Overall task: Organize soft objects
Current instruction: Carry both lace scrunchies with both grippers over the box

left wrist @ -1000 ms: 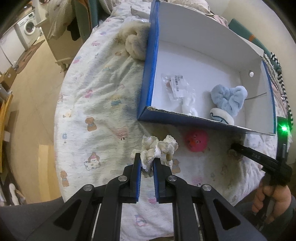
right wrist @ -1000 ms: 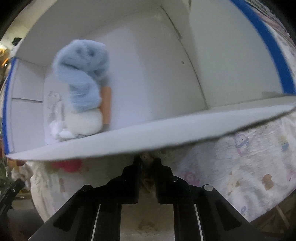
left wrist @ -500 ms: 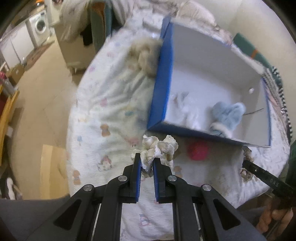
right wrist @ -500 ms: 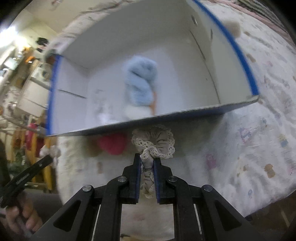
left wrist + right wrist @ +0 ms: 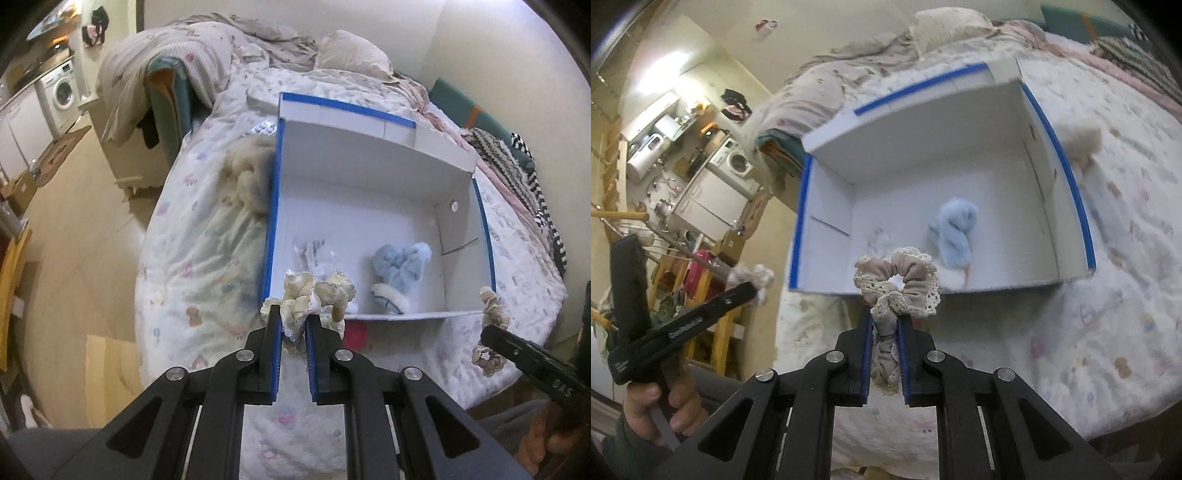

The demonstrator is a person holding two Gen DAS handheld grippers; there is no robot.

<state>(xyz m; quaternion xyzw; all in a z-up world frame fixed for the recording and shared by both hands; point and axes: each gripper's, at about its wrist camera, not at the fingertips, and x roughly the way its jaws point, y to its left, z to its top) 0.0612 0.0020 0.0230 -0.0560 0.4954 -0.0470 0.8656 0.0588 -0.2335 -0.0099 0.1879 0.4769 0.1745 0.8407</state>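
My left gripper (image 5: 293, 321) is shut on a cream lace scrunchie (image 5: 317, 291), held in the air in front of the near wall of the white box with blue edges (image 5: 369, 166). My right gripper (image 5: 884, 321) is shut on a beige lace-trimmed scrunchie (image 5: 905, 277), also held up before the box (image 5: 1071, 192). That scrunchie shows in the left wrist view (image 5: 491, 306) too. Inside the box lie a fluffy light-blue soft item (image 5: 400, 264) and a clear plastic packet (image 5: 312, 253). A red soft ball (image 5: 356, 332) lies on the bed just outside the near wall.
The box sits on a bed with a white printed quilt (image 5: 195, 258). A fluffy cream soft item (image 5: 247, 177) lies against the box's left side. Pillows and bunched bedding (image 5: 280, 48) are at the far end. The floor drops off left of the bed.
Both grippers have lifted up and back from the bed, each carrying its scrunchie; the box now shows from higher above in both views.
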